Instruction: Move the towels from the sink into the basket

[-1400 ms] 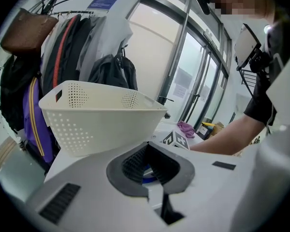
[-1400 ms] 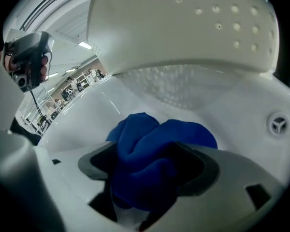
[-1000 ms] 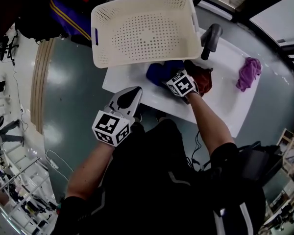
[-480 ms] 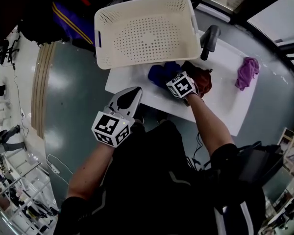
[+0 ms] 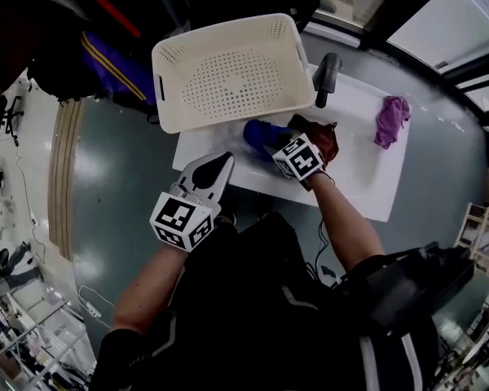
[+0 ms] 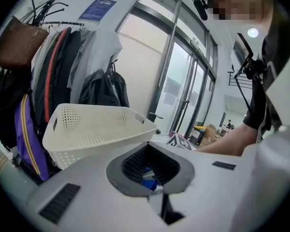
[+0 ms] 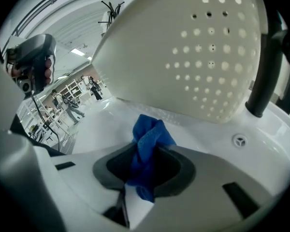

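One blue towel [image 7: 150, 129] pinched above the sink [image 5: 359, 177].
Right gripper [image 7: 144, 153], jaws just closing, clamps it; left gripper [image 5: 220, 163] has jaws together, empty.

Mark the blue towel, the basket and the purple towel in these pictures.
blue towel [image 7: 147, 137], right gripper view, on the bunched cloth just above the jaws.
basket [image 5: 228, 80], head view, on its perforated floor.
purple towel [image 5: 391, 119], head view, on the middle of the heap.
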Tool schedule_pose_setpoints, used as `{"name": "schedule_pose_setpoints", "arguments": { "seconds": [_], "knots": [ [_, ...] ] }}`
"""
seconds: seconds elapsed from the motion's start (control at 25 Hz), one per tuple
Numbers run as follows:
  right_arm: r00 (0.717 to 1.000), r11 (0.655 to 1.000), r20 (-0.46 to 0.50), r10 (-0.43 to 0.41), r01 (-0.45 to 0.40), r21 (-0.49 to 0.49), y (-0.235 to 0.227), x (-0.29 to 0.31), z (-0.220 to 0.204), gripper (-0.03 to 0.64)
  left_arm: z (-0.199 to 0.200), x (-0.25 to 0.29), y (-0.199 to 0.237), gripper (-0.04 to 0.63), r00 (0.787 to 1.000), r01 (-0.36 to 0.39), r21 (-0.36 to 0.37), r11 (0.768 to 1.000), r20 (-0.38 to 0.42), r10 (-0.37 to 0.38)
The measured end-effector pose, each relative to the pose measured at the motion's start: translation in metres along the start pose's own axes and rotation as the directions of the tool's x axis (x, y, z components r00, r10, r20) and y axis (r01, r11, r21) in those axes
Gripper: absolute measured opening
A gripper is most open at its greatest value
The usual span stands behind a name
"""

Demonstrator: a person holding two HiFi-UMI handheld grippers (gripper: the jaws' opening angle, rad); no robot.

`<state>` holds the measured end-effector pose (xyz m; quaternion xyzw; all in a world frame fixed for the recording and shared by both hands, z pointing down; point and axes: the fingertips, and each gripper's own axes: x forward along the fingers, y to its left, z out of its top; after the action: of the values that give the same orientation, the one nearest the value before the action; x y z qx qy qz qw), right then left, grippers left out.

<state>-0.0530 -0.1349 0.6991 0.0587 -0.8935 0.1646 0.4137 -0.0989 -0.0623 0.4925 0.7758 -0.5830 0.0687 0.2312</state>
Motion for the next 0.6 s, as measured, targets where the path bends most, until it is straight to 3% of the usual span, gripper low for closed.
{"name": "schedule_pose_setpoints", "arguments": {
  "seconds": [0.24, 0.6],
  "knots": [
    [0.998, 1.0, 0.056, 0.016, -0.015, -0.012, 0.017, -0.036, 0.022, 0.107, 0.024, -0.008, -0.003, 0.006, 0.999, 0.023, 0.04, 0.999, 0.04, -0.025],
    [0.983, 0.996, 0.164, 0.083, -0.079, -0.036, 0.05, -0.094, 0.068, 0.106, 0.065, -0.018, -0.006, 0.006, 0.989, 0.044, 0.038, 0.998, 0.138, -0.048]
  ]
}}
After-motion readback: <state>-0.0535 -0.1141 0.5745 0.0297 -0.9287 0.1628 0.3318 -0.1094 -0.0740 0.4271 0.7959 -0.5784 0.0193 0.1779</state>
